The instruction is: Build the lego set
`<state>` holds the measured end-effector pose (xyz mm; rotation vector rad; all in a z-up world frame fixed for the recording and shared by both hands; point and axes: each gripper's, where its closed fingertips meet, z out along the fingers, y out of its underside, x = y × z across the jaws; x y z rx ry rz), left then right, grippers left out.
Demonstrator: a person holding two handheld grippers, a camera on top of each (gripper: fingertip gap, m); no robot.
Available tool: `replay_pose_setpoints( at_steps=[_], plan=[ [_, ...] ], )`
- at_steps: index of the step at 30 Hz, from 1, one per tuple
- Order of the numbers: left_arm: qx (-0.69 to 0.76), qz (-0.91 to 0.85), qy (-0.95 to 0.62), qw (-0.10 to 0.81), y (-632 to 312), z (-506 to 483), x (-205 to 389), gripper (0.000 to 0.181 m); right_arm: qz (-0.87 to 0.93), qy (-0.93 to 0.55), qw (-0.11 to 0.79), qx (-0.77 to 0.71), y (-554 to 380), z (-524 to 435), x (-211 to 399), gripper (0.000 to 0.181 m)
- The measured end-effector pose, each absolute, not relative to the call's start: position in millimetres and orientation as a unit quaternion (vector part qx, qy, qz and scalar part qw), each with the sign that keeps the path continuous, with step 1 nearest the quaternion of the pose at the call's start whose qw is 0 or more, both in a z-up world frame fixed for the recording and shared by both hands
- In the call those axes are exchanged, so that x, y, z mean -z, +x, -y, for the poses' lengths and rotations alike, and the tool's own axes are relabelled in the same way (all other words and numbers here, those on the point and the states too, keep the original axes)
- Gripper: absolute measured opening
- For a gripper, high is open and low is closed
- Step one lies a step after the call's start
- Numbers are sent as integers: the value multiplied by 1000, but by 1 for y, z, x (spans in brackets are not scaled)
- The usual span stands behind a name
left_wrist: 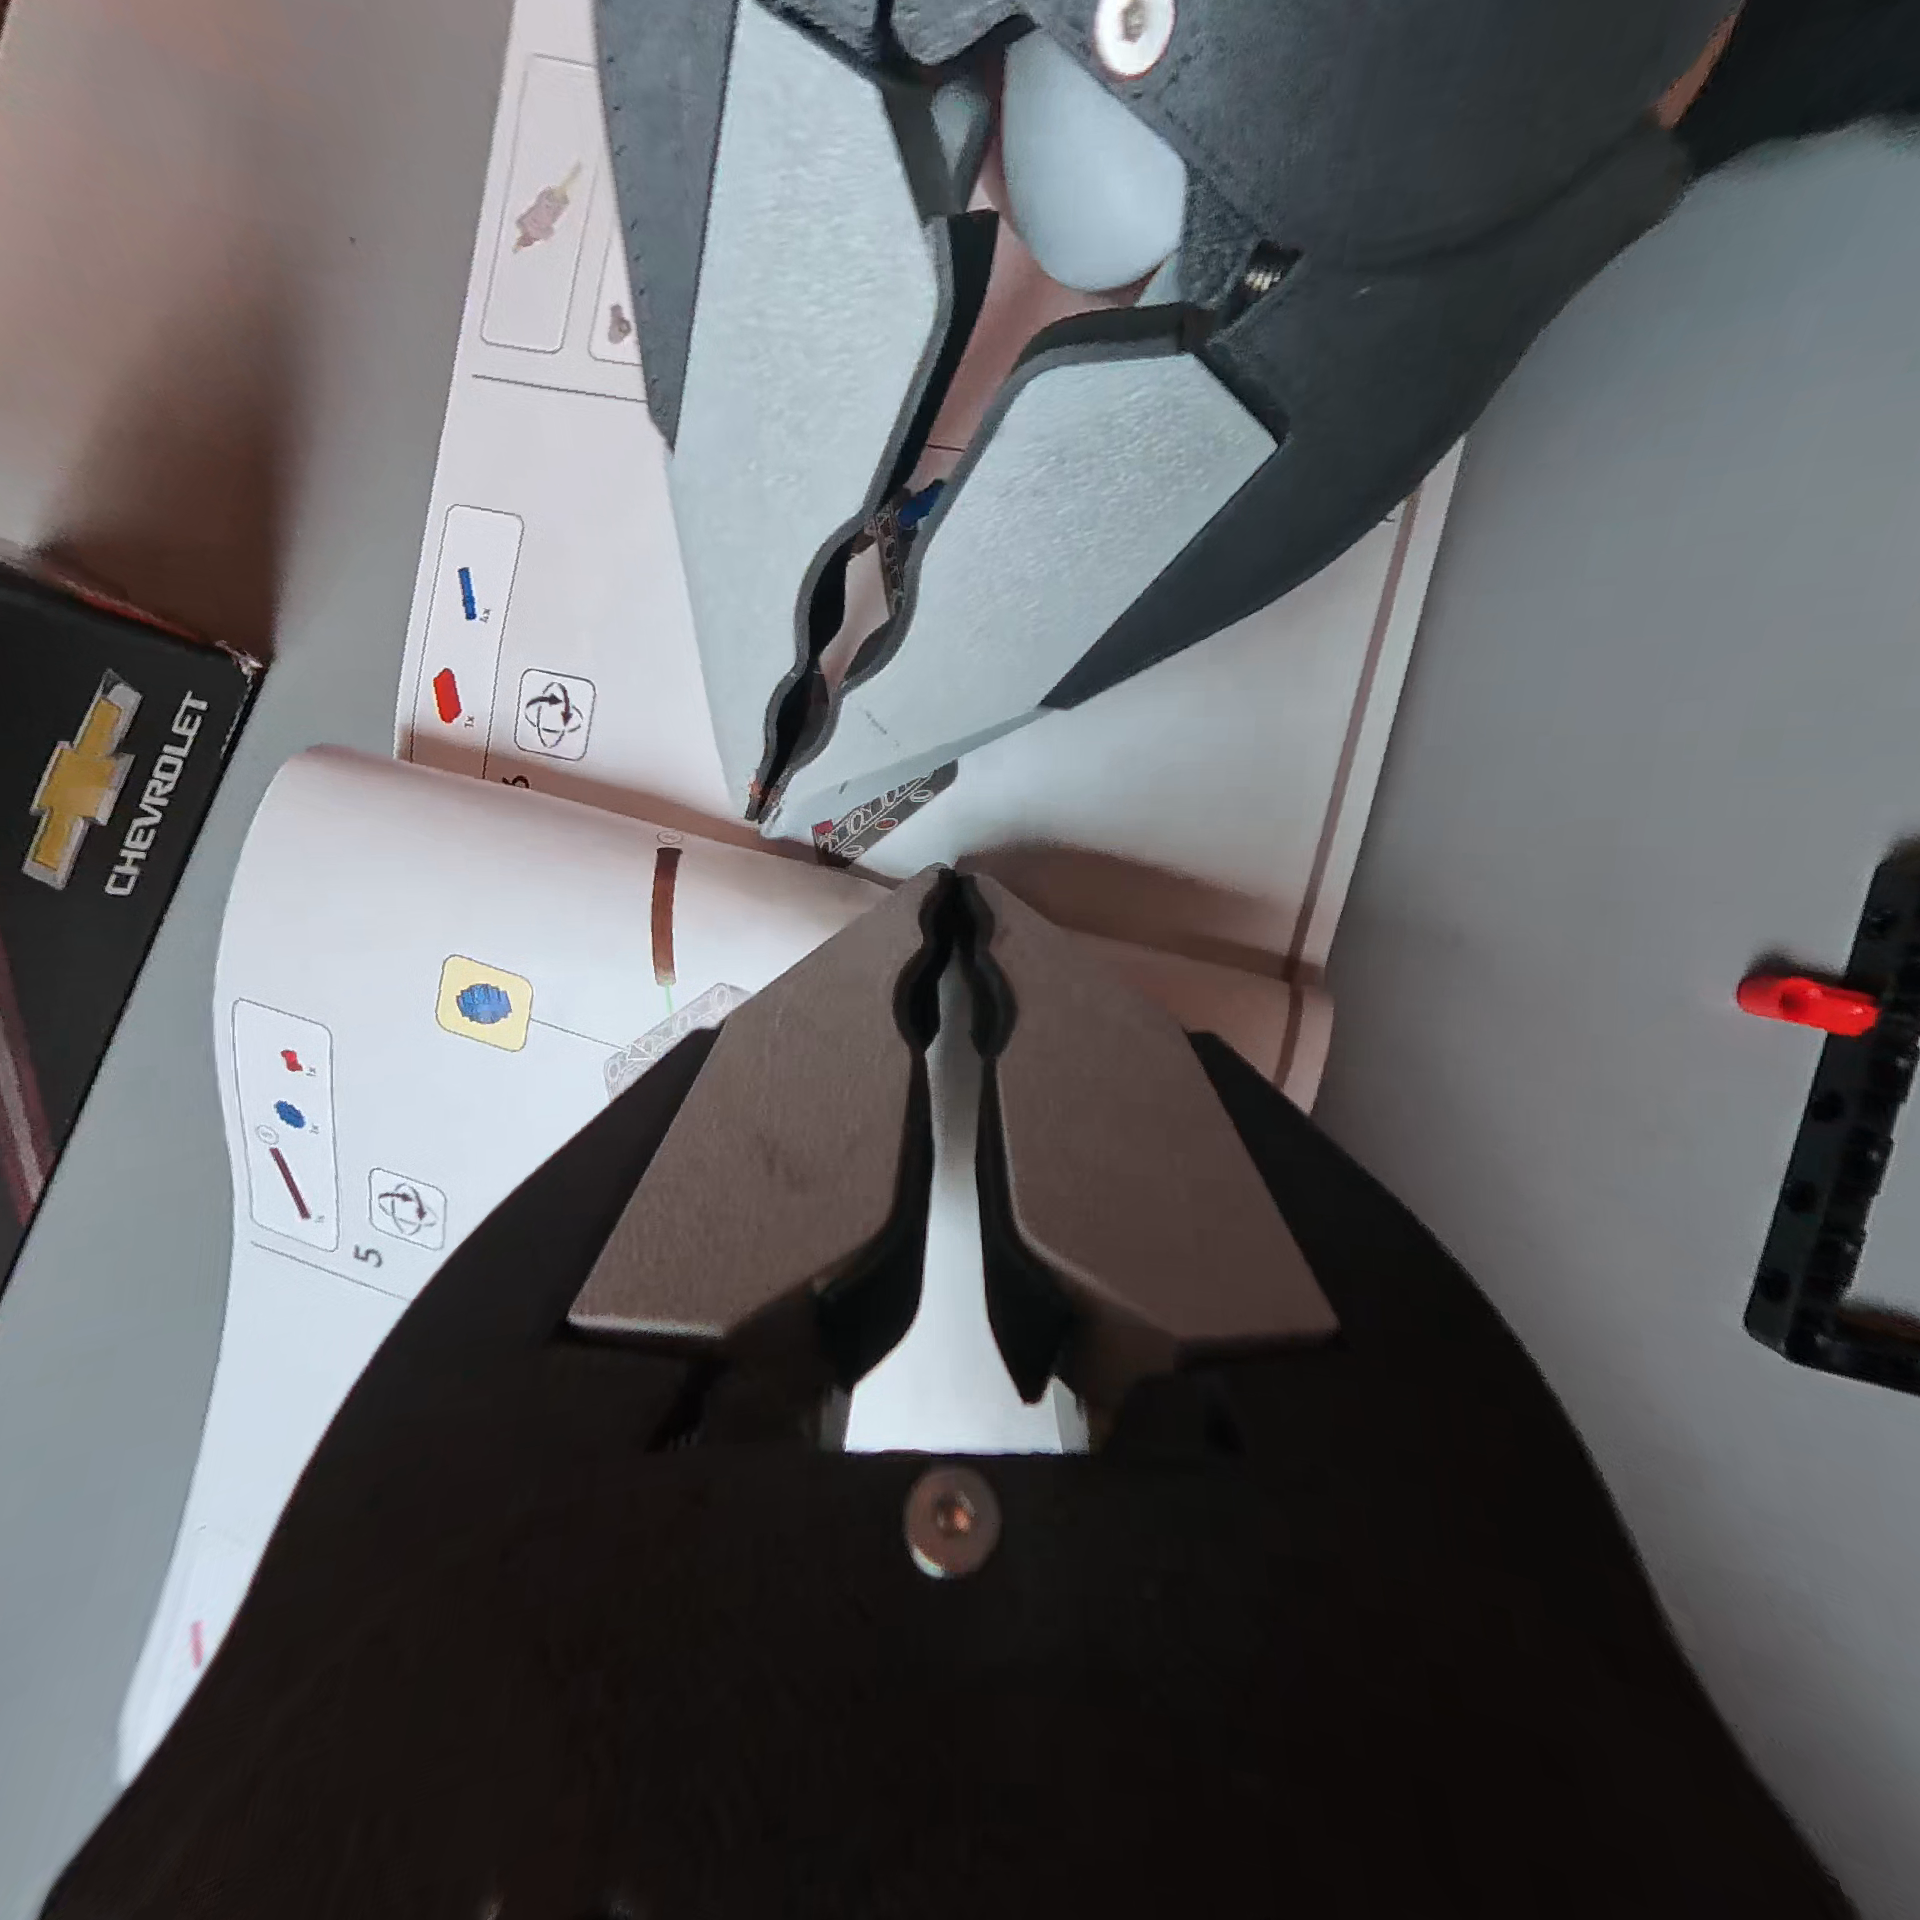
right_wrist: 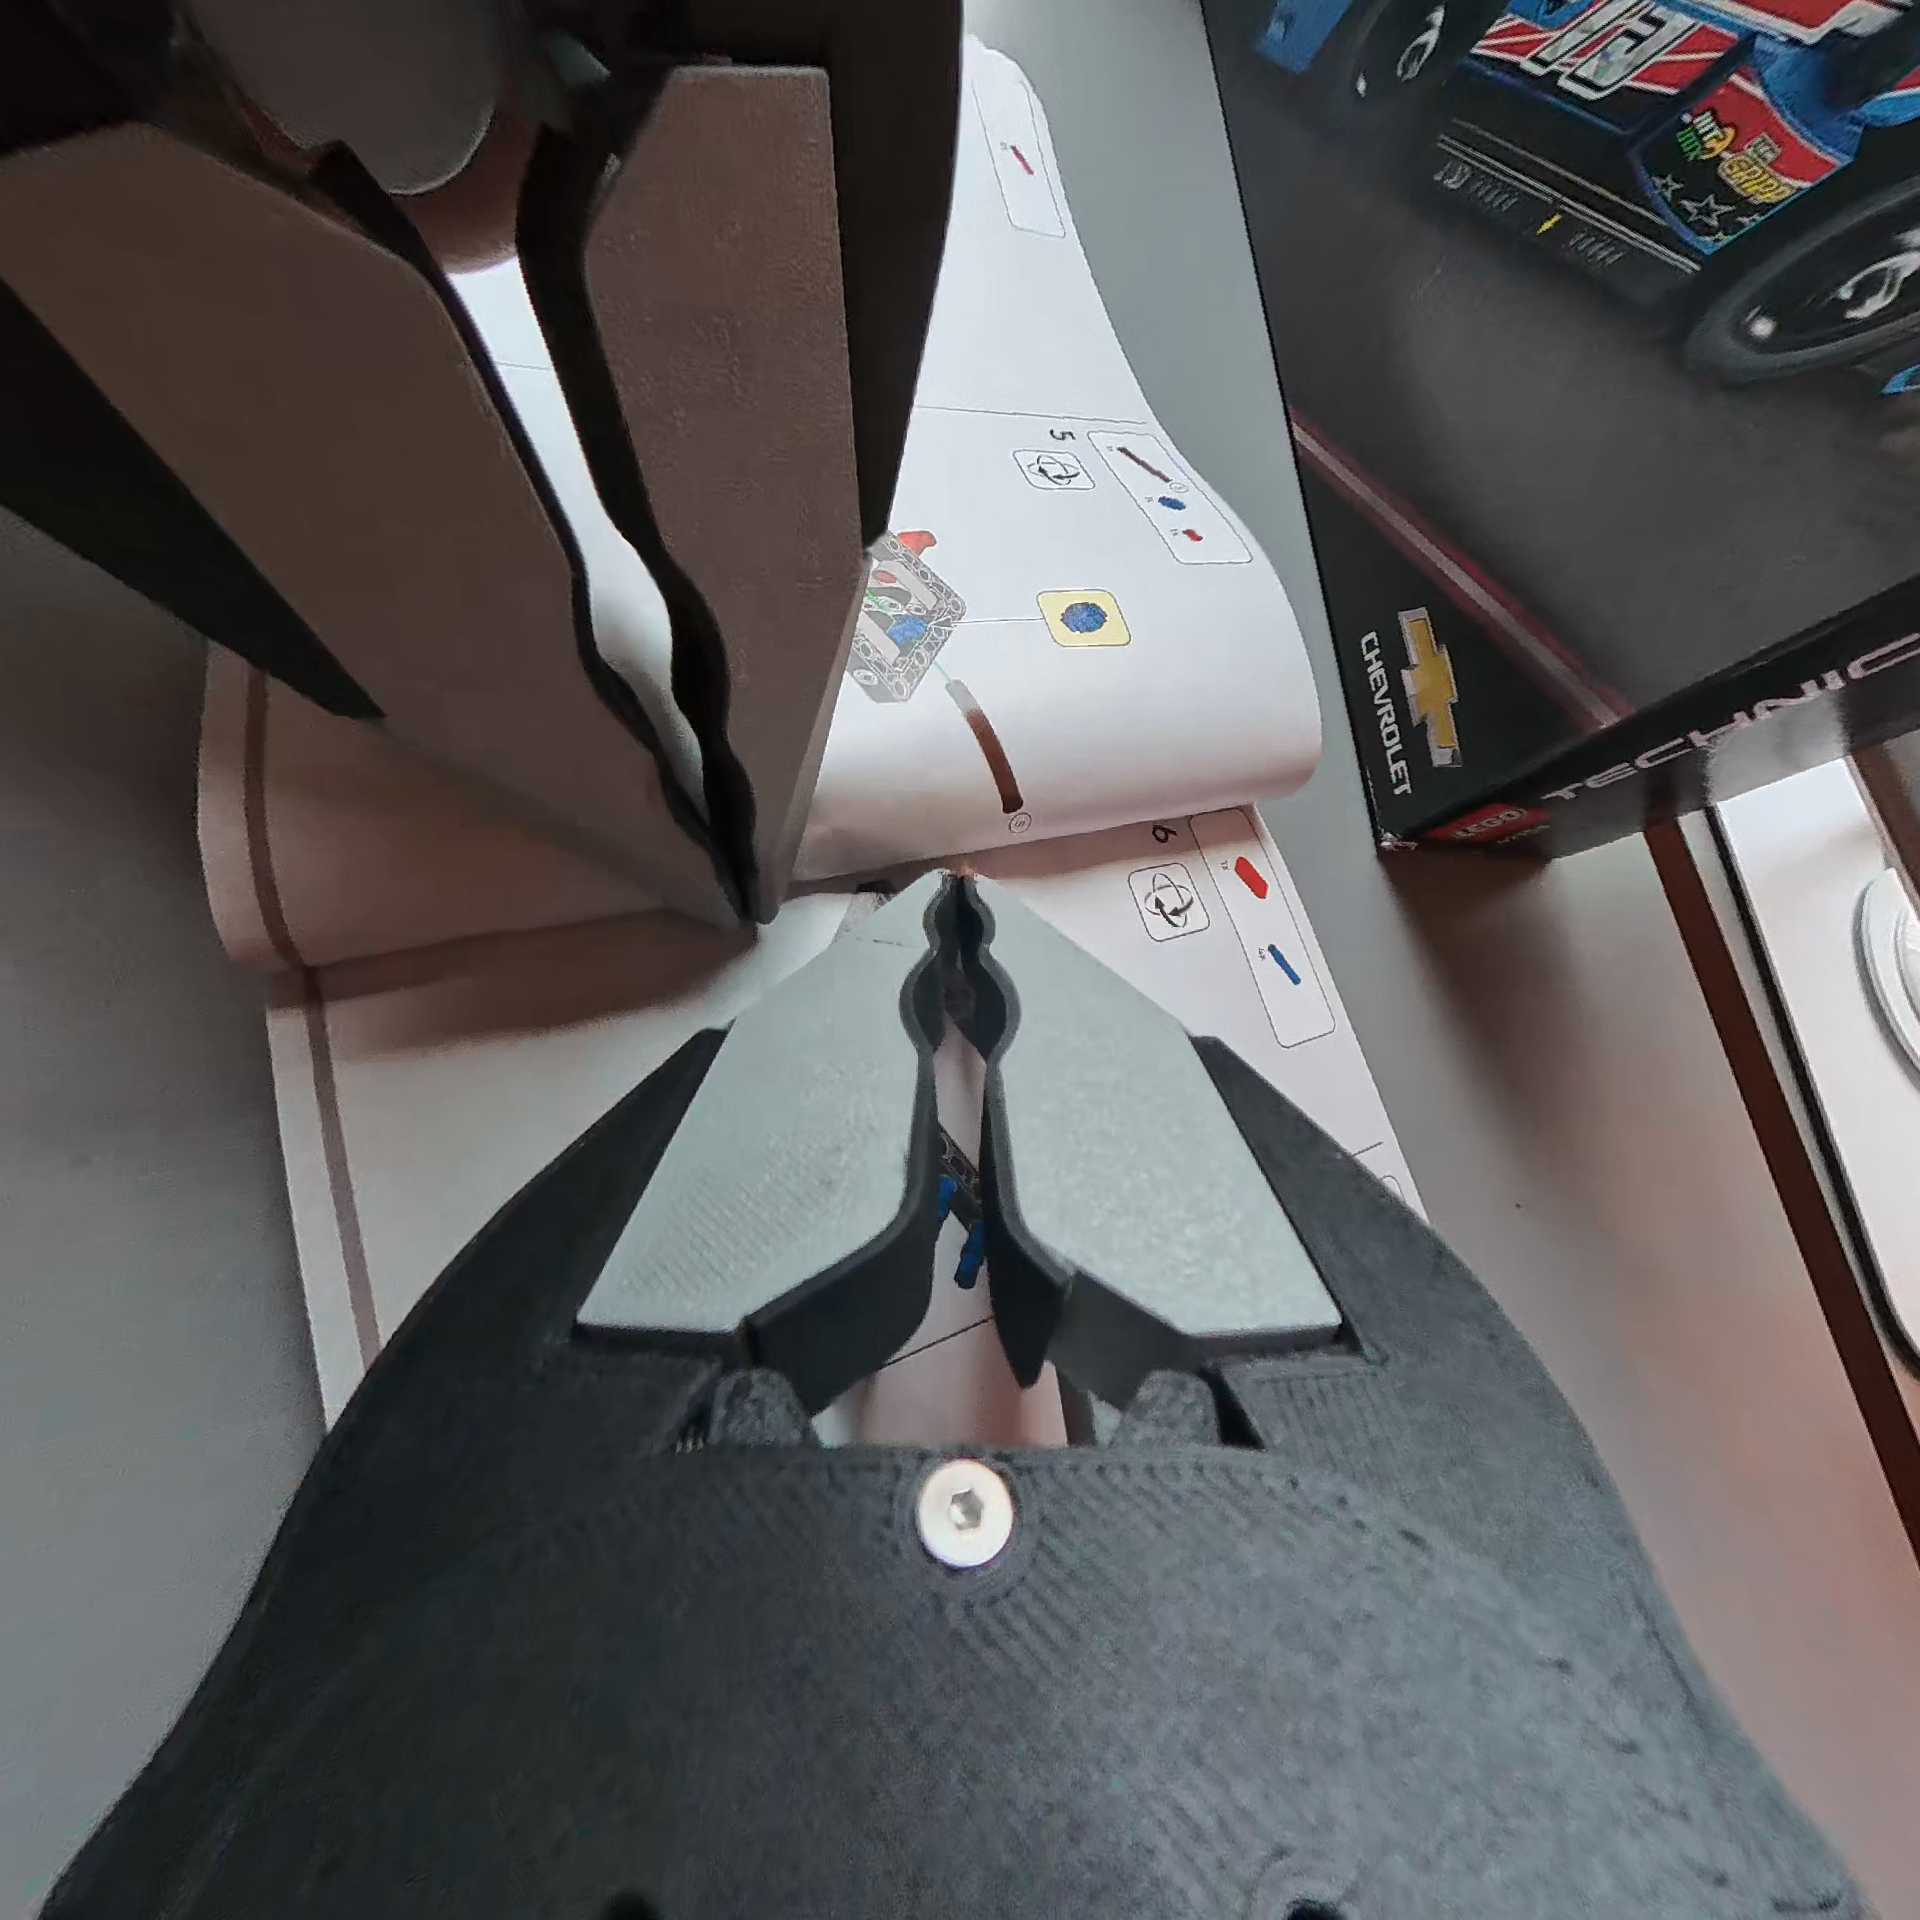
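An open instruction booklet [left_wrist: 343,935] lies on the grey table; it also shows in the right wrist view [right_wrist: 1143,727]. My left gripper [left_wrist: 948,878], with brown fingers, is shut with its tips down at the booklet's fold; the right wrist view shows it coming in from the top [right_wrist: 750,912]. My right gripper [right_wrist: 961,881], with grey fingers, is shut and faces it tip to tip; the left wrist view shows it too [left_wrist: 767,808]. A tiny reddish speck shows at its tips; I cannot tell what it is. A black Lego frame [left_wrist: 1839,1143] with a red pin [left_wrist: 1803,1003] lies to the right of the booklet.
The black Lego set box [left_wrist: 94,831] stands just beside the booklet; its car picture shows in the right wrist view [right_wrist: 1558,520]. Beyond the box are a dark brown table edge [right_wrist: 1714,987] and a white round object [right_wrist: 1891,956]. My two grippers' fingertips are within a few centimetres of each other.
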<state>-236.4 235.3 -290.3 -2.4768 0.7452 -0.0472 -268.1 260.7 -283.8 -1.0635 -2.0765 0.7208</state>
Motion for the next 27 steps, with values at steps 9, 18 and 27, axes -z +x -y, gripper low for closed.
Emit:
replay_pose_setpoints(
  at_steps=[9,18,27],
  plan=[
    [103,-130,-911,377,-238,-235,287,0,804,-403,345,-268,-268,-260,286,0],
    [51,-90,-907,408,-257,-229,286,0,807,-401,345,-263,-268,-260,287,0],
    [44,-81,-916,391,-268,-222,294,0,763,-466,251,-371,-276,-261,269,0]
  ],
)
